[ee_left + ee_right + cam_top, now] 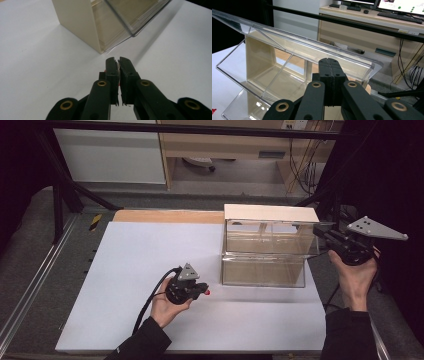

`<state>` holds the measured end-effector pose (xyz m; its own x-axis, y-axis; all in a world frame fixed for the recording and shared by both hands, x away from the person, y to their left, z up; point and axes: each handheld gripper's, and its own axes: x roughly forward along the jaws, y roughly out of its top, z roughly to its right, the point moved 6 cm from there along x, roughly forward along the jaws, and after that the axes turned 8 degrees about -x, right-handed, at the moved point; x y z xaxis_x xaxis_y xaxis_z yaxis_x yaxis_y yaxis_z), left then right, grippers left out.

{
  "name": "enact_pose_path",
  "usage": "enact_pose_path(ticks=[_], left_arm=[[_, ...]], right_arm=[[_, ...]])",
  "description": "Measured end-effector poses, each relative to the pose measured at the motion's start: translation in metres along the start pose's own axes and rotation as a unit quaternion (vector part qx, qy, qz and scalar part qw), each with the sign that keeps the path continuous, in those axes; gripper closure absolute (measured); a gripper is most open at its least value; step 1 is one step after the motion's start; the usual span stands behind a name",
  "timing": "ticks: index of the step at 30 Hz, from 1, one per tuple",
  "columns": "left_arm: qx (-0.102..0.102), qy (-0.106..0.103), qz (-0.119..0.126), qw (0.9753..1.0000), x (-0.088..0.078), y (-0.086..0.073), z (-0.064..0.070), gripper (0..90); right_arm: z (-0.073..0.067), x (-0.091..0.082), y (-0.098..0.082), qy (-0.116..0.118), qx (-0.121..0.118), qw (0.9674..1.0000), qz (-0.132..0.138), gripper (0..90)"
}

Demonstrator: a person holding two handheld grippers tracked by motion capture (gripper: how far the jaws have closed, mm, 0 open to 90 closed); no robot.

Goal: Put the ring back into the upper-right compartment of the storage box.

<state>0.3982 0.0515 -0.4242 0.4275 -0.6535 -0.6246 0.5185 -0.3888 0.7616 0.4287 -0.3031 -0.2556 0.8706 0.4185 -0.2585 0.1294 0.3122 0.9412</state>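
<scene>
Left gripper [204, 291]: jaws shut on small red object [208, 293], pinched at fingertips, just short of clear plastic two-tier box [262, 272]. Right gripper [318, 234]: jaws closed on nothing, tips against propped-up clear lid [294, 47]. Likely mid-carry. Next: lift the piece over the front wall, release inside.

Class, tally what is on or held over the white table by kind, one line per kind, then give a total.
Hand-held grippers: 2 (left gripper, right gripper)
Clear plastic display box: 1
Small red thing at the left gripper's jaws: 1
Total: 4
</scene>
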Motion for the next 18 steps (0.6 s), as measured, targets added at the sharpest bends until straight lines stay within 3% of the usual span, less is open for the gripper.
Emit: enact_pose_path(ticks=[18], left_arm=[[0.037,-0.020,0.022,0.9989,-0.013,0.035,0.041,86.0]], right_arm=[[0.001,-0.001,0.000,-0.001,0.001,1.0000,-0.001,90.0]])
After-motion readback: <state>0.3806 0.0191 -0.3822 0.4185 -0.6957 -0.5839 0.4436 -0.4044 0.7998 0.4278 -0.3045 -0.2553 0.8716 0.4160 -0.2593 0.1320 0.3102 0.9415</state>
